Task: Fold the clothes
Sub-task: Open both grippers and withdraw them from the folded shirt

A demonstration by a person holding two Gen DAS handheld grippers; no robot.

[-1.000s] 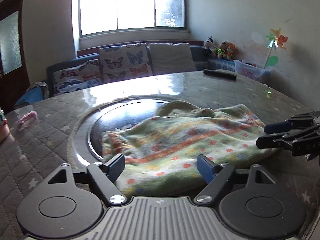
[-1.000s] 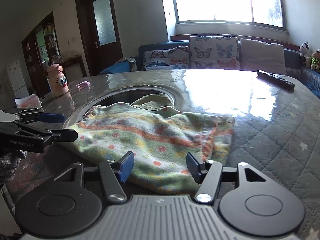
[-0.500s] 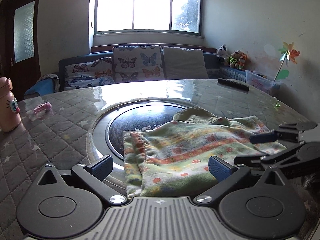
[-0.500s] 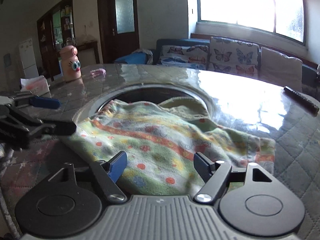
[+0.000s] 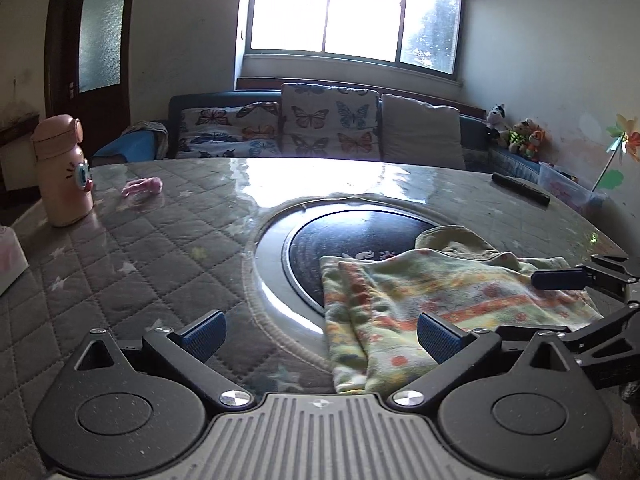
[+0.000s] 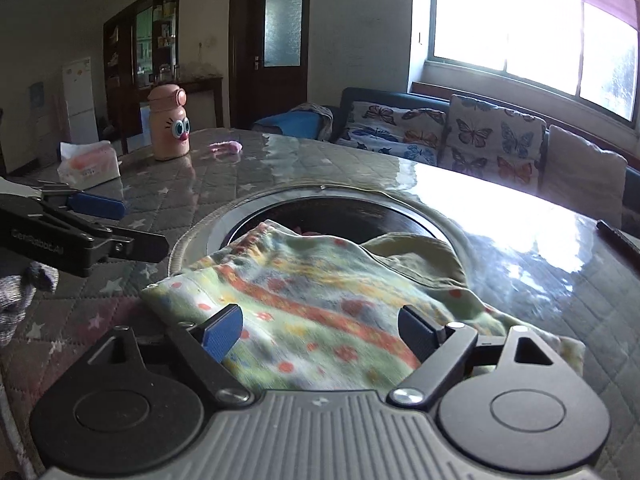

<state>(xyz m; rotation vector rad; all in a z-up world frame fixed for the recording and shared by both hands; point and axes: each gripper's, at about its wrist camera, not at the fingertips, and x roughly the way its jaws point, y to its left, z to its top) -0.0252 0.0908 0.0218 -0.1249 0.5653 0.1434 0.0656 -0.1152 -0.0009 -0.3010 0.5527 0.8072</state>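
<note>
A folded fleece garment [image 5: 420,300], pale green with orange stripes and red dots, lies flat on the quilted table [image 5: 160,264], partly over the dark round inset [image 5: 360,232]. My left gripper [image 5: 320,334] is open wide at the garment's near left corner, its left finger over bare table. It also shows in the right wrist view as the left gripper [image 6: 128,226]. My right gripper [image 6: 320,332] hangs over the garment [image 6: 320,280] with its jaws opening and the cloth below them, not pinched. The right gripper [image 5: 576,304] appears at the garment's right side.
A pink bottle [image 5: 60,176] with cartoon eyes stands far left, beside a small pink item [image 5: 142,188]. A tissue pack [image 6: 88,164] lies near the left edge. A black remote [image 5: 520,194] rests at the far right. A sofa [image 5: 328,128] runs behind the table.
Both grippers' jaws have spread wider. Both views have swung left, so the garment now sits further right in the left wrist view. The garment lies still.
</note>
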